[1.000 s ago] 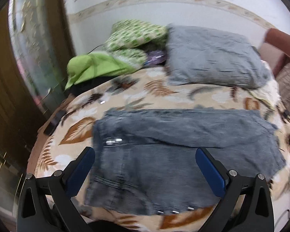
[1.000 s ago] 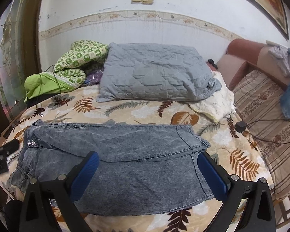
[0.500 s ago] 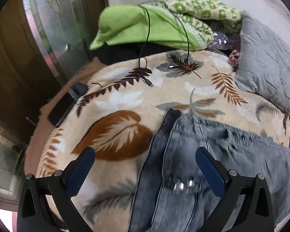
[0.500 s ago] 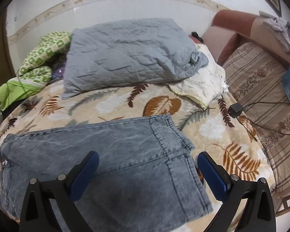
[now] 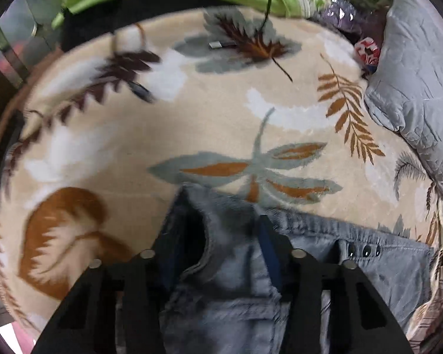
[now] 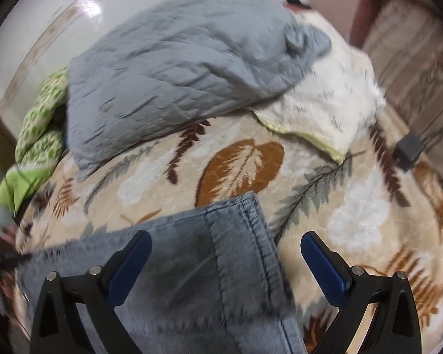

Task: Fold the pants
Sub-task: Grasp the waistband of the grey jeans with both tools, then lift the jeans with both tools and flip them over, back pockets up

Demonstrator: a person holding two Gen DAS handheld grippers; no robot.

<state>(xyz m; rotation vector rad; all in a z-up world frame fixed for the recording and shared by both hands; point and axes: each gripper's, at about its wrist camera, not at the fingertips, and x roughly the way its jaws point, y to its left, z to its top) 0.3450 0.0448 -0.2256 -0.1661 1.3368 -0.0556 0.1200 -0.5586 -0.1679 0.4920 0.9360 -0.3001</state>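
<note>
So the grey denim pants [image 5: 354,268] are lying flat on the leaf-print blanket [image 5: 209,124] covering the bed, and both handheld grippers are down low right at the fabric. The left gripper [image 5: 218,230] has its two fingers drawn in close around the waistband corner, which bunches up into a little hump between them, so it looks pinched onto the pants there, though the shot is blurry and I can't see the actual pad contact. From that gripper the rest of the waistband runs off toward 3 o'clock, with a row of small dark studs [image 5: 364,249] just past its right finger, and bare blanket fills everything from 9 through 12. The right gripper [image 6: 226,244] is a different story: its blue pads [image 6: 325,262] are spread wide apart and it's holding nothing. The hem end of the pants [image 6: 239,236] sits right between those fingers, with the corner of the cuff poking up toward 12 o'clock and the stitched hem edge running down toward 5. The left pad is over the denim, the right pad is over blanket, clear of the cloth. Further up at 11 to 12 there's a grey quilted pillow [image 6: 177,67], and a cream pillow [image 6: 333,100] at about 1.
</note>
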